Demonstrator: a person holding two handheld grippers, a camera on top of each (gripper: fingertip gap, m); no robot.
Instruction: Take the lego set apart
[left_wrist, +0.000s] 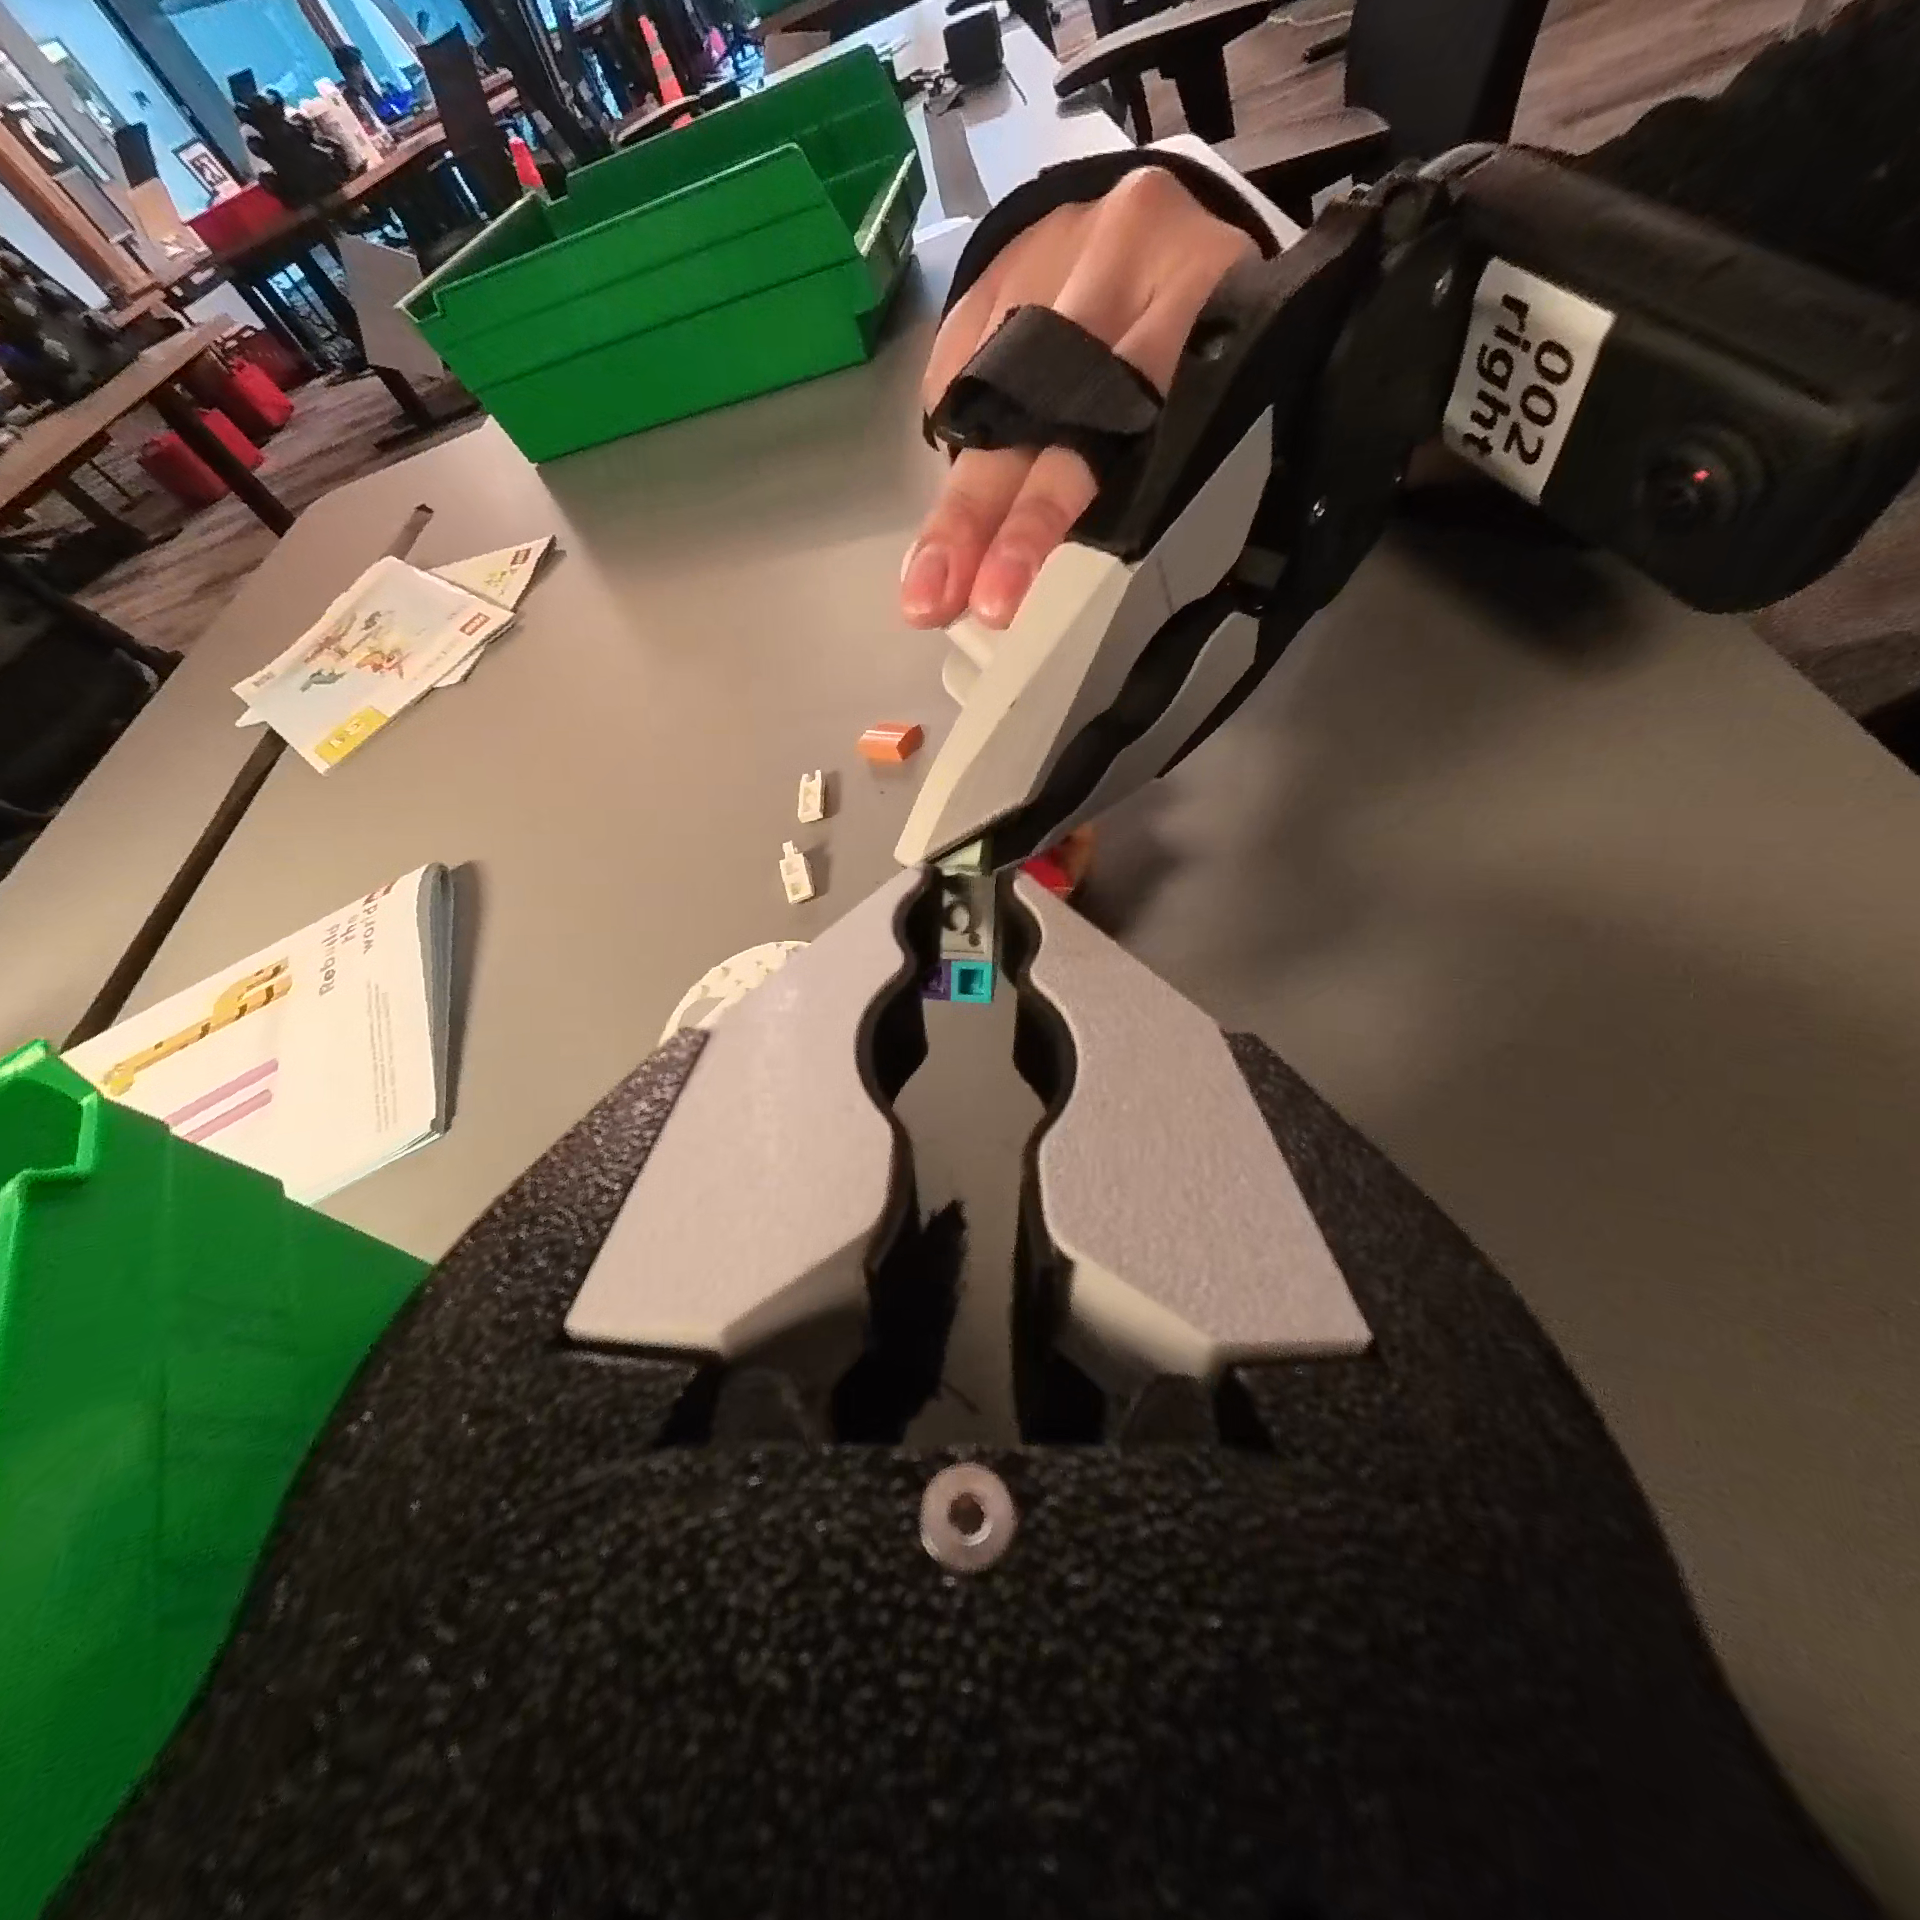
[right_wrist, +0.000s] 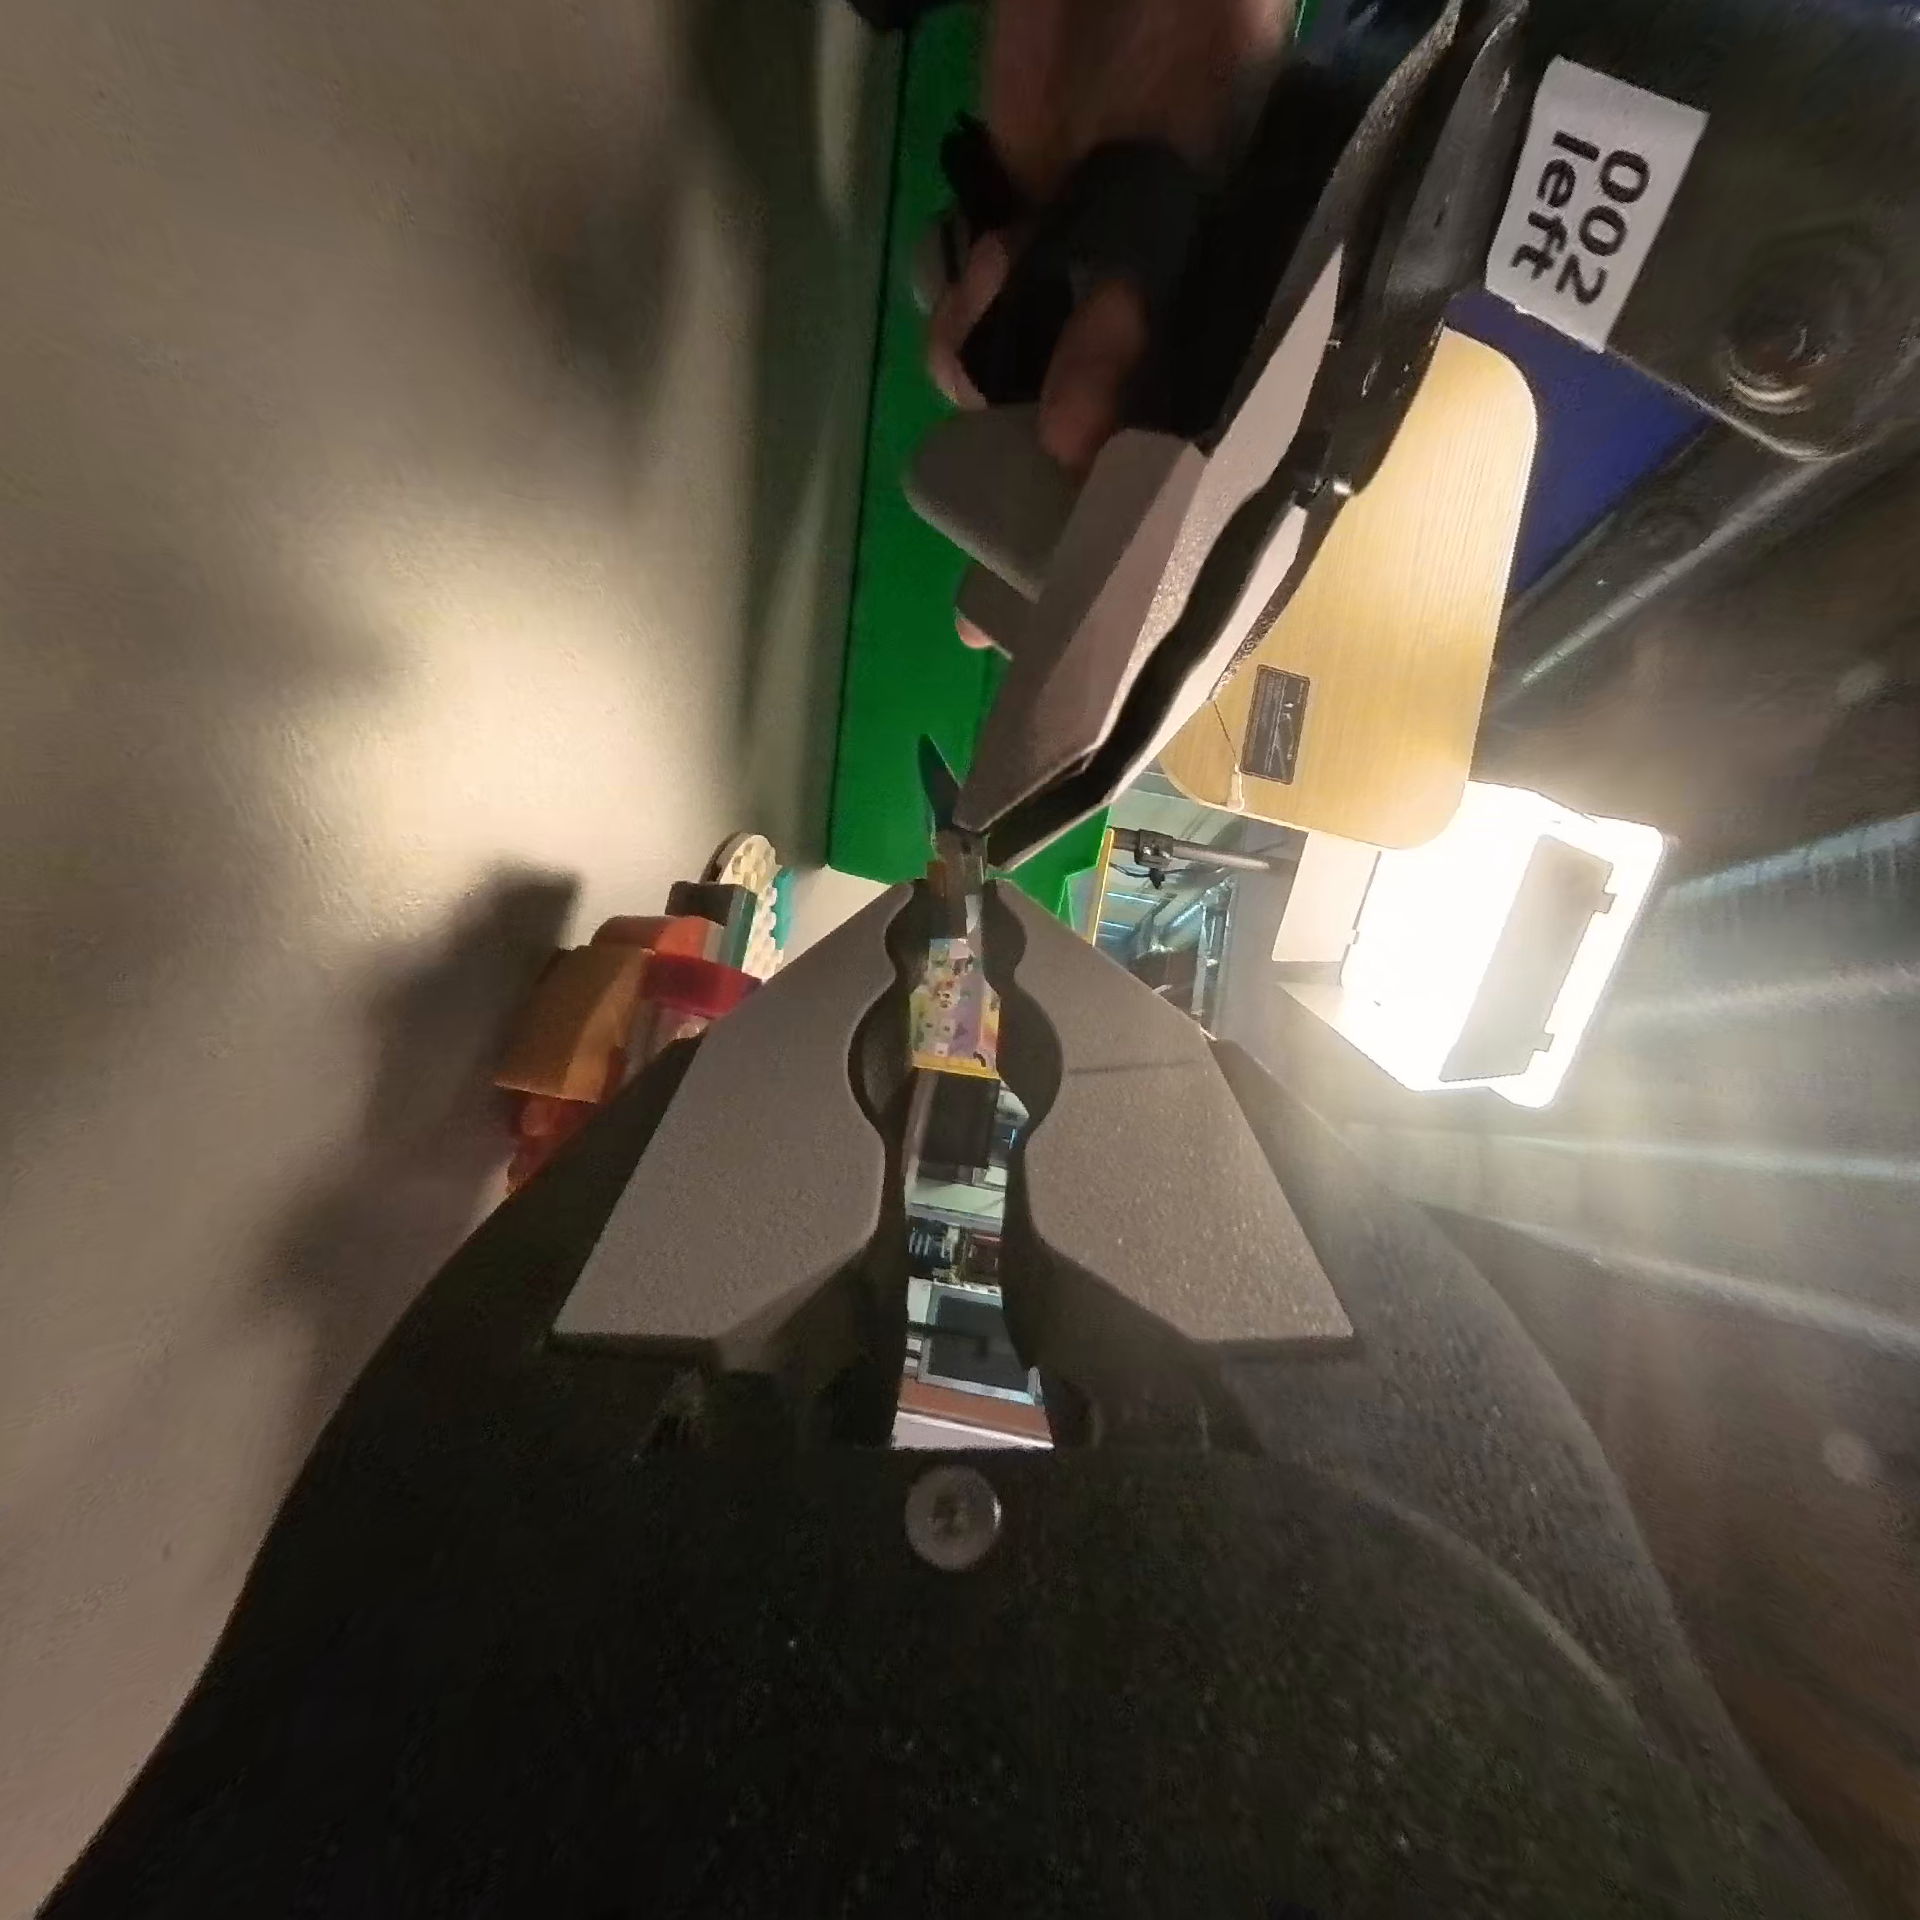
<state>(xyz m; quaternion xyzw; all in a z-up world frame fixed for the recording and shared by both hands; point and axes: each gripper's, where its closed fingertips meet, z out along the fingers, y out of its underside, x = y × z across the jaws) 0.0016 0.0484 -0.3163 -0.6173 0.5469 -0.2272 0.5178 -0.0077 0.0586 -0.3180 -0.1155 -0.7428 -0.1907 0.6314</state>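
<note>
While both cams are up, status from my end. My left gripper (left_wrist: 961, 899) is pinched on a small lego stack (left_wrist: 964, 951): grey piece up top, teal and purple bricks at the bottom, hanging between the finger tips above the grey table (left_wrist: 623, 644). Jaws are nearly closed at the tips, and the wavy inner edges further back stand apart.

My right gripper (left_wrist: 961, 854) comes in from the upper right and its tips meet the top end of the same stack, on a pale green bit. Tips look closed on it. A hand (left_wrist: 1081, 343) with a black strap over the fingers drives it.

Right wrist view agrees: right gripper (right_wrist: 961, 894) clamps a narrow piece (right_wrist: 954, 997) with a colourful printed face, held between its own fingers, and the left gripper (right_wrist: 961, 826) tips touch the far end of it. Heavy blur and glare there, so I can't make out brick detail.

Loose on the table past the grippers: an orange brick (left_wrist: 890, 743) and two small white pieces (left_wrist: 814, 795), (left_wrist: 795, 871), near each other. A round white plate (left_wrist: 727, 982) shows just left of my left finger. In the right wrist view more of the set (right_wrist: 623, 997), orange, red and tan, sits by that plate (right_wrist: 750, 883).

Booklets (left_wrist: 301, 1049), (left_wrist: 384, 644) lie to the left. Green bins (left_wrist: 675, 301) sit at the far end of the table, another green bin (left_wrist: 135, 1351) is at the near left.
</note>
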